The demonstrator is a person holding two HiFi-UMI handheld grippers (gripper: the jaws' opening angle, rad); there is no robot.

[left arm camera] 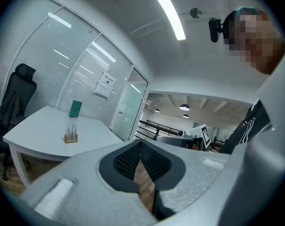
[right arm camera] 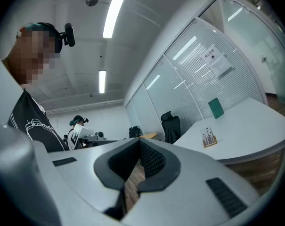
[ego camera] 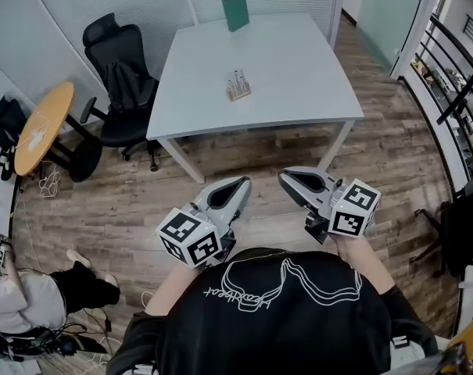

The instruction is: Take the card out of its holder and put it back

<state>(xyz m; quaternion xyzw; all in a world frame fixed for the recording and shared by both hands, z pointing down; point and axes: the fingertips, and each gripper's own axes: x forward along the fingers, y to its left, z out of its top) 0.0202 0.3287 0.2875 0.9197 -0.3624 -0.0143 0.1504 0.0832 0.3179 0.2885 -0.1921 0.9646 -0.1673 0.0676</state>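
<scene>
An office: ahead of the jaws stands a white rectangular meeting table [ego camera: 283, 61], with a black mesh swivel chair [ego camera: 119, 76] beside it. Glass partition walls with white blinds [left arm camera: 81, 86] rise behind. A strip ceiling light [left arm camera: 168, 13] hangs above the wood-plank floor [ego camera: 244, 147].

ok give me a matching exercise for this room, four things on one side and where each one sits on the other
Things:
1. green card
2. wooden rack
3. black chair
4. orange round table

Places:
A. middle of the white table
B. furthest left in the head view
C. upright at the white table's far edge
D. on the floor by the white table's left side

Pairs: 1-C, 2-A, 3-D, 4-B
</scene>
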